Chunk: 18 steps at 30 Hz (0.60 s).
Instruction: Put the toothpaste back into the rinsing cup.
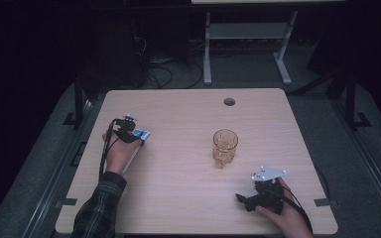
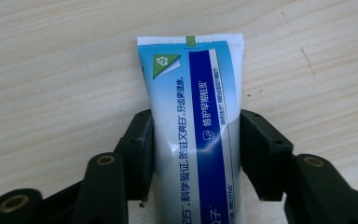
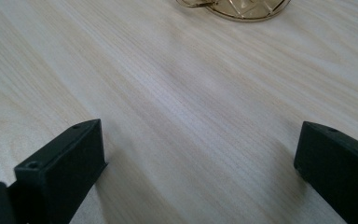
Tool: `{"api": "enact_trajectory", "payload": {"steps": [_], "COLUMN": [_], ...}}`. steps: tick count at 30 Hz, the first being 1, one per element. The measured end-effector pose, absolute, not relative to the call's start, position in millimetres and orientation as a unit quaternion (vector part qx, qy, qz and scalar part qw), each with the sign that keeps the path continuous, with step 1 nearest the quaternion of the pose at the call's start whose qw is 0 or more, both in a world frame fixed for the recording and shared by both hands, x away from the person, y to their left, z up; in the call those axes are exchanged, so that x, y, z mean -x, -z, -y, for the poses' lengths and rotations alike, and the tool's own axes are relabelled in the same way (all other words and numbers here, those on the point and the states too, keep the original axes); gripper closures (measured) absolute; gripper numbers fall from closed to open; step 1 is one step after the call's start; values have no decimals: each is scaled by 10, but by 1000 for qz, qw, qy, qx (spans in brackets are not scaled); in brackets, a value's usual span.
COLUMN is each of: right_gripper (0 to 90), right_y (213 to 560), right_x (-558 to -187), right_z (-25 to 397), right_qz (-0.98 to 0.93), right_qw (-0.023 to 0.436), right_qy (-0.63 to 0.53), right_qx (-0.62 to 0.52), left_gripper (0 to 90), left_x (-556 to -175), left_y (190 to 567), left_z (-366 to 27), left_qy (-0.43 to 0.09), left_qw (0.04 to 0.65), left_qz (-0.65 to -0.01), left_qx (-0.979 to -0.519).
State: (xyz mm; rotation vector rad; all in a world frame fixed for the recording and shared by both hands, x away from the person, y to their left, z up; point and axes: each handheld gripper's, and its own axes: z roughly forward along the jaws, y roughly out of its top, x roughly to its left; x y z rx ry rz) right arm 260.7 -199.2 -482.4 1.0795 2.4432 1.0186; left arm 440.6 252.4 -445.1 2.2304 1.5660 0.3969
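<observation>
The left tongs [image 2: 193,154] clamp a toothpaste tube [image 2: 193,112] printed in Chinese, brand unreadable, lying on the bench [image 1: 178,198]. The right tongs [image 3: 200,163] gape wide; ahead stands an amber glass [image 1: 225,147], upright in the high view

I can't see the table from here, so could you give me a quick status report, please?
Left gripper shut on toothpaste tube, flat on table. Right gripper open, empty. Amber glass upright mid-table, nothing between.

left gripper [image 2: 196,149] | jaws closed against both sides of toothpaste tube [image 2: 193,126] | tube flat on wooden table [image 2: 51,70]
</observation>
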Motion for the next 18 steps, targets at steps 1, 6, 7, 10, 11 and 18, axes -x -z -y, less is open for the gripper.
{"api": "enact_trajectory", "payload": {"steps": [1, 6, 7, 10, 11, 18], "right_gripper": [9, 9, 9, 10, 10, 9], "right_y": [4824, 4823, 4824, 4824, 4824, 4823], "right_x": [-2607, -2607, -2607, -2607, -2607, -2608], "right_z": [1992, 1992, 1992, 1992, 1992, 1993], "right_qz": [-846, -846, -846, -846, -846, -846], "right_qw": [141, 141, 141, 141, 141, 141], "right_qy": [-353, -353, -353, -353, -353, -353], "right_qx": [-374, -374, -374, -374, -374, -373], "left_gripper": [512, 595, 612, 684, 706, 732], "left_x": [-4406, -4407, -4407, -4417, -4417, -4404], "left_y": [4449, 4426, 4426, 4378, 4378, 4358], "left_z": [-2526, -2550, -2550, -2578, -2578, -2615], "left_qy": [-141, -122, -122, -105, -105, -94], "left_qw": [193, 194, 194, 195, 195, 208], "left_qz": [-558, -563, -563, -554, -554, -545], "left_qx": [-795, -794, -794, -803, -803, -807]}}
